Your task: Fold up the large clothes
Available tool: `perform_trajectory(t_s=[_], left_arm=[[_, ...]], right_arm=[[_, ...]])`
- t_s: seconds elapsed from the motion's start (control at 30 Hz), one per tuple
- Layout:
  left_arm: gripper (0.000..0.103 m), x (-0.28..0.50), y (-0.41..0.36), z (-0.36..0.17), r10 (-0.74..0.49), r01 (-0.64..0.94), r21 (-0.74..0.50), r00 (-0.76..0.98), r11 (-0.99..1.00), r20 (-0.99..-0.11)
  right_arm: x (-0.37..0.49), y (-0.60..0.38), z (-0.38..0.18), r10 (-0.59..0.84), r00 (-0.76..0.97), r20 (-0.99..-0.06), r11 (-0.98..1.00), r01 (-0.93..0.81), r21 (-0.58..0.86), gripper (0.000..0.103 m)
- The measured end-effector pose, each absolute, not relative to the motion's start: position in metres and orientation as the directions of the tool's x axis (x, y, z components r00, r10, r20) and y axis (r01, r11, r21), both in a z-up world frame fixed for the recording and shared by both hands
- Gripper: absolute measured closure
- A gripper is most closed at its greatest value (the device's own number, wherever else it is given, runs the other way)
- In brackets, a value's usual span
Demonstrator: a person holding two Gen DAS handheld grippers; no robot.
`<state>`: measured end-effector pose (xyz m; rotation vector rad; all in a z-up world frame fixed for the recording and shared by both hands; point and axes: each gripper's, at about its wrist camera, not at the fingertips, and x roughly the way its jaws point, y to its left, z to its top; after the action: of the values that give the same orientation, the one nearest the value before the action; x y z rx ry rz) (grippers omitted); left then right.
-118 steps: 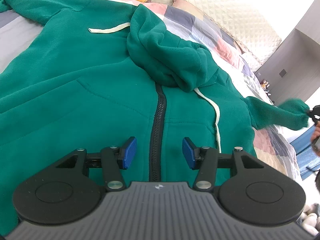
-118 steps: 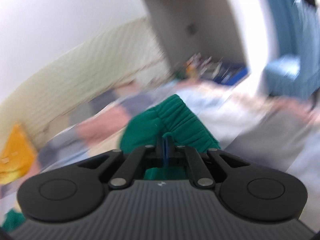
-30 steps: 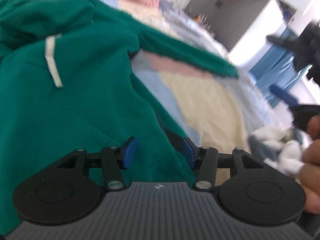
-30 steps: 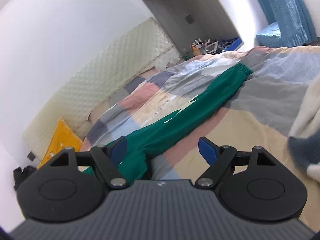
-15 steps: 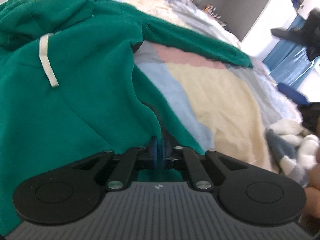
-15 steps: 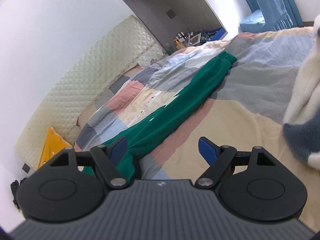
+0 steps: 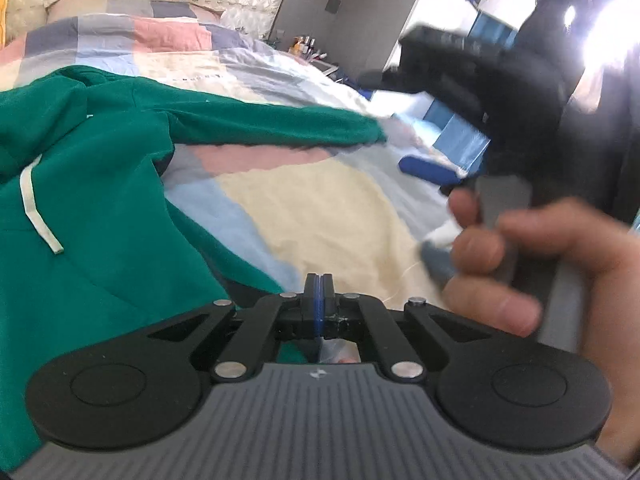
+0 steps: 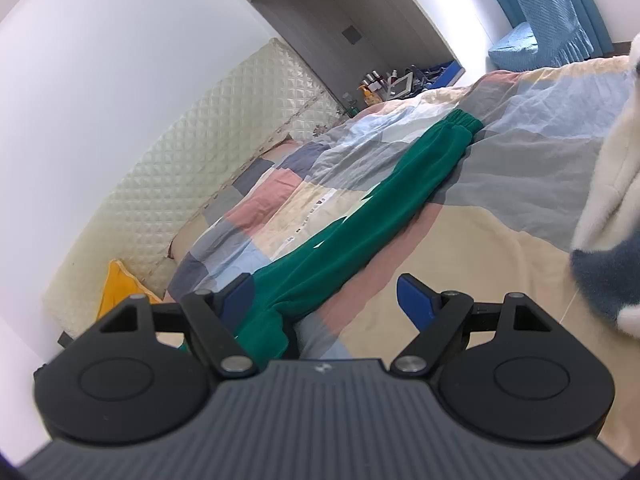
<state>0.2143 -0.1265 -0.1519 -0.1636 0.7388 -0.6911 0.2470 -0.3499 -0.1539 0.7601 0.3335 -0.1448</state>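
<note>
Left wrist view, nearest: the left gripper has its two blue pads pressed flat together. A scrap of green fabric shows just beneath the linkage, but whether the hem of the green hoodie is pinched between the pads cannot be told. Just right of it, a hand grips the grey handle of the right gripper, blurred, with one blue pad visible. The hoodie lies on the patchwork quilt to the left, its lower edge lifted off the bedding near the closed jaws. A white drawstring hangs across its front. One sleeve stretches flat across the quilt toward the far side of the bed.

Right wrist view, nearest: the right gripper stands wide open, empty, with the sleeve running away between and beyond its pads to an elasticated cuff. A white and blue-grey fluffy item lies at the right edge. Farther off, a yellow pillow leans at the quilted headboard. Small bottles stand on a far surface; no container's contents are legible.
</note>
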Motion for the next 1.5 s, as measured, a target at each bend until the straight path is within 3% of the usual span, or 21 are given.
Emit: perform_trajectory(t_s=[0.1,0.27,0.33,0.4,0.53,0.6,0.8,0.9,1.07,1.23,1.33,1.43,1.47,1.5], left_arm=[[0.103,0.222,-0.113,-0.165,-0.63,0.462,-0.43,0.523,0.776,-0.575],[0.1,0.226,-0.085,-0.164,-0.553,0.373,-0.409,0.579,0.833,-0.599],[0.074,0.227,-0.069,-0.159,-0.517,0.331,-0.399,0.592,0.855,-0.618],[0.061,0.225,-0.049,-0.153,-0.488,0.293,-0.395,0.606,0.871,-0.628],[0.056,0.212,-0.003,-0.138,-0.417,0.229,-0.359,0.645,0.905,-0.64],[0.055,0.21,0.022,-0.135,-0.38,0.172,-0.363,0.662,0.916,-0.646],[0.054,0.206,0.085,-0.143,-0.357,0.023,-0.479,0.699,0.877,-0.62],[0.054,0.207,0.101,-0.148,-0.332,0.007,-0.473,0.72,0.881,-0.61],[0.054,0.217,0.128,-0.164,-0.357,-0.06,-0.556,0.707,0.829,-0.61],[0.054,0.218,0.146,-0.173,-0.483,-0.058,-0.713,0.697,0.699,-0.53],[0.054,0.215,0.15,-0.17,-0.462,-0.07,-0.709,0.712,0.702,-0.529],[0.054,0.212,0.153,-0.169,-0.449,-0.084,-0.711,0.721,0.699,-0.527],[0.054,0.211,0.154,-0.169,-0.445,-0.09,-0.711,0.723,0.697,-0.528],[0.054,0.21,0.155,-0.169,-0.438,-0.095,-0.709,0.726,0.699,-0.53]], right_arm=[[0.251,-0.352,-0.157,0.004,0.93,-0.367,0.709,0.256,0.657,0.022],[0.266,-0.344,-0.164,0.063,0.895,-0.443,0.741,0.256,0.621,0.022],[0.277,-0.334,-0.166,0.108,0.862,-0.495,0.773,0.24,0.587,0.022],[0.283,-0.326,-0.169,0.154,0.838,-0.524,0.791,0.213,0.573,0.022],[0.298,-0.309,-0.187,0.343,0.734,-0.586,0.767,0.142,0.626,0.023],[0.303,-0.299,-0.192,0.383,0.689,-0.616,0.775,0.123,0.62,0.023],[0.314,-0.263,-0.192,0.313,0.6,-0.736,0.888,0.091,0.452,0.024],[0.323,-0.252,-0.199,0.277,0.519,-0.809,0.926,0.082,0.37,0.024],[0.329,-0.231,-0.206,0.084,0.476,-0.876,0.982,0.108,0.153,0.021],[0.336,-0.233,-0.221,0.113,0.341,-0.933,0.969,0.171,0.18,0.021],[0.336,-0.23,-0.223,0.157,0.284,-0.946,0.965,0.157,0.208,0.02],[0.33,-0.221,-0.219,0.162,0.259,-0.952,0.974,0.114,0.197,0.036],[0.33,-0.218,-0.216,0.162,0.255,-0.953,0.976,0.102,0.194,0.053],[0.327,-0.217,-0.212,0.153,0.257,-0.954,0.978,0.101,0.184,0.065]])
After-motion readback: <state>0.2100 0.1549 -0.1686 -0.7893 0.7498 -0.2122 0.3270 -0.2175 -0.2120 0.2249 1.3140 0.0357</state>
